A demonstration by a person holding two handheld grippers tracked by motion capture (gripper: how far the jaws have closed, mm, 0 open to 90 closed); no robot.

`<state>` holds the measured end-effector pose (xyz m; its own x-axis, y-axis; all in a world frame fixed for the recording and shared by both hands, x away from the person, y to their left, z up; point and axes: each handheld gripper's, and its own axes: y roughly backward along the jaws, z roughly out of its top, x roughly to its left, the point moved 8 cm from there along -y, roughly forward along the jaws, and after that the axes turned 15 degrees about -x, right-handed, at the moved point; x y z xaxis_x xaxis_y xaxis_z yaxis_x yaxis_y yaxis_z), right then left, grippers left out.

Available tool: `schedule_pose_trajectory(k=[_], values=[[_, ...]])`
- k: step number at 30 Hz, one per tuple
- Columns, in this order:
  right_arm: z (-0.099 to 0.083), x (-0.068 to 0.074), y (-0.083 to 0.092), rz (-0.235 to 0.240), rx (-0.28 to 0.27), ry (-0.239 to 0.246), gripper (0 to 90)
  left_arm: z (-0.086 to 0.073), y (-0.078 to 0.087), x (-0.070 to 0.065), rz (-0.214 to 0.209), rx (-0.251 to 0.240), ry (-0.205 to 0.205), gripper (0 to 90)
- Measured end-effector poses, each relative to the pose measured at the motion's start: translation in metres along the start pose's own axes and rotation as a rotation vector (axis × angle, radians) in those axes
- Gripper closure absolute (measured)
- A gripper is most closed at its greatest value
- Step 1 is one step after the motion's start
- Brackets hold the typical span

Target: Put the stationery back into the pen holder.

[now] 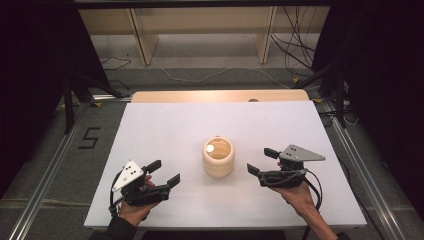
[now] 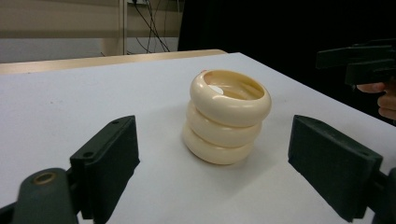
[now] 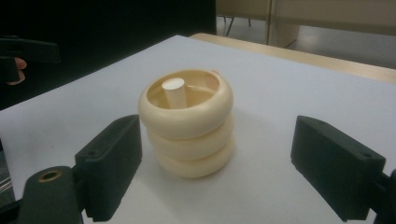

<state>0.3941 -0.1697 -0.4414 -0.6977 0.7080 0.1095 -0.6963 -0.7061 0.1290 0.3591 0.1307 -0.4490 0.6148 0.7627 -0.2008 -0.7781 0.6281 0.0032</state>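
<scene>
A white rectangular tabletop [image 1: 165, 125] sits dead centre, a pale wooden strip [image 1: 220, 96] running along its edge at twelve o'clock. Beyond that, still at twelve, stands a light wooden shelf frame [image 1: 145, 42] on a grey floor [image 1: 210, 55], with loose black cables [image 1: 295, 50] trailing at one o'clock. Dark curtains [image 1: 35, 60] close in at nine and three. Silver aluminium rails [image 1: 45, 175] run along both flanks, and a black numeral five [image 1: 89, 137] (taped or painted, hard to say) marks the grey mat at nine o'clock.
</scene>
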Motion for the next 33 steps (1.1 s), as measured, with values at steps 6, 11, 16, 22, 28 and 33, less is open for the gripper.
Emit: schedule_pose_trajectory(k=[6,11,16,22,28,33], values=[[-0.003,0.002,0.011,-0.01,-0.01,-0.009,17.1,0.0,0.0,0.0,-0.003,0.0,-0.001,15.6],[-0.007,0.004,0.018,-0.014,-0.015,-0.01,17.0,0.0,-0.001,0.0,-0.005,0.001,-0.002,15.6],[-0.014,0.007,0.025,-0.017,-0.011,-0.018,17.0,0.0,0.0,0.0,-0.007,0.002,-0.003,15.5],[-0.019,0.007,0.032,-0.031,-0.012,-0.016,16.8,-0.001,0.0,-0.001,-0.01,0.006,-0.003,15.6],[-0.021,0.004,0.038,-0.046,-0.016,-0.022,16.8,-0.001,-0.001,-0.001,-0.012,0.009,-0.006,15.6],[-0.021,0.003,0.038,-0.05,-0.015,-0.021,16.8,-0.002,-0.001,-0.001,-0.012,0.009,-0.006,15.6]])
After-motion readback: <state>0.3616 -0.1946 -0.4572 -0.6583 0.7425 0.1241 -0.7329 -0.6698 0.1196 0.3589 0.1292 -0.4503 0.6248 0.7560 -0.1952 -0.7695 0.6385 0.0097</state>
